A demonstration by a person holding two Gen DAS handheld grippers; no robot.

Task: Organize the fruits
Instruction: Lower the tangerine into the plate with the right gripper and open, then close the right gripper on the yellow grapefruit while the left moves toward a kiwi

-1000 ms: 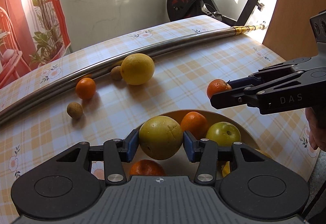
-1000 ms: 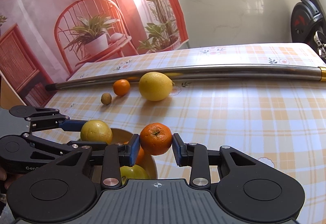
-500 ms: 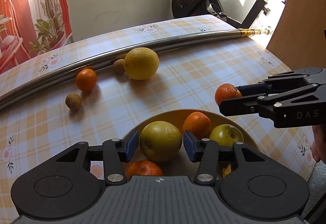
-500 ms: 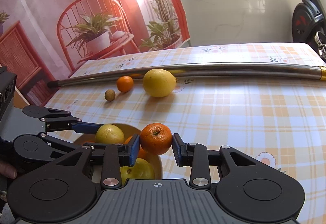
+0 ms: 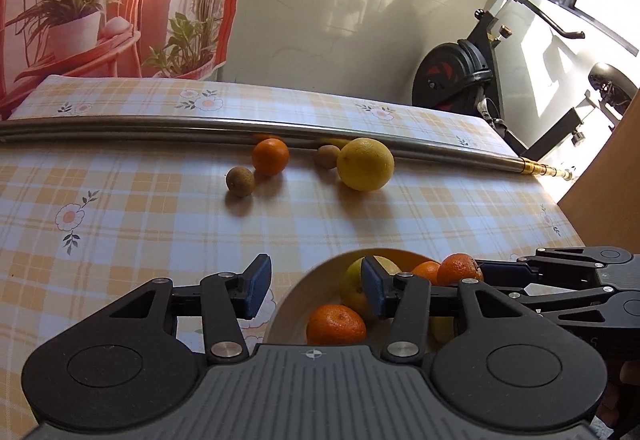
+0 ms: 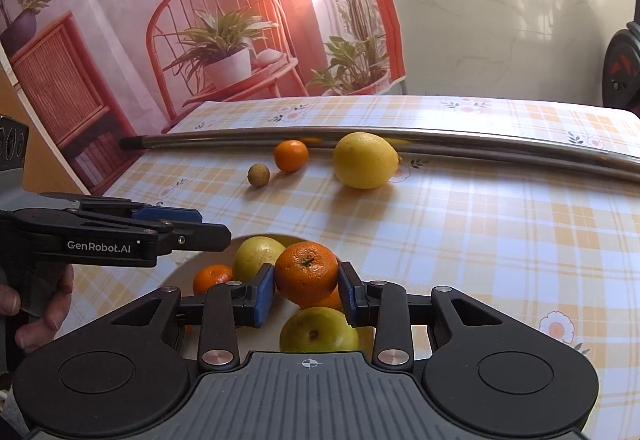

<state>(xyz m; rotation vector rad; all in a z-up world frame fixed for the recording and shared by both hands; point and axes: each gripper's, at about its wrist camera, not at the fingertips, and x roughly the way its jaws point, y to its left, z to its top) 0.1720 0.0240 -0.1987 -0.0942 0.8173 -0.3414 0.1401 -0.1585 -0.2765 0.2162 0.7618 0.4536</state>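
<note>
Going off the bowl (image 5: 292, 304) as the anchor: left gripper (image 5: 314, 286) hangs over its left rim, jaws wide apart and holding nothing, probably done dropping fruit. Above the bowl's middle the right gripper (image 6: 306, 294) pinches a mandarin (image 6: 306, 272), poised to release it, I'd guess. Beyond the bowl, by the steel pole (image 6: 400, 142), a lemon (image 6: 366, 160) and small orange (image 6: 291, 156) wait.

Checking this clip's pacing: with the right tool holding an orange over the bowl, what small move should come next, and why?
Probably lower slightly and open the right tool: its orange sits clamped above the fruit-filled bowl, while the left tool is already open and empty.
</note>
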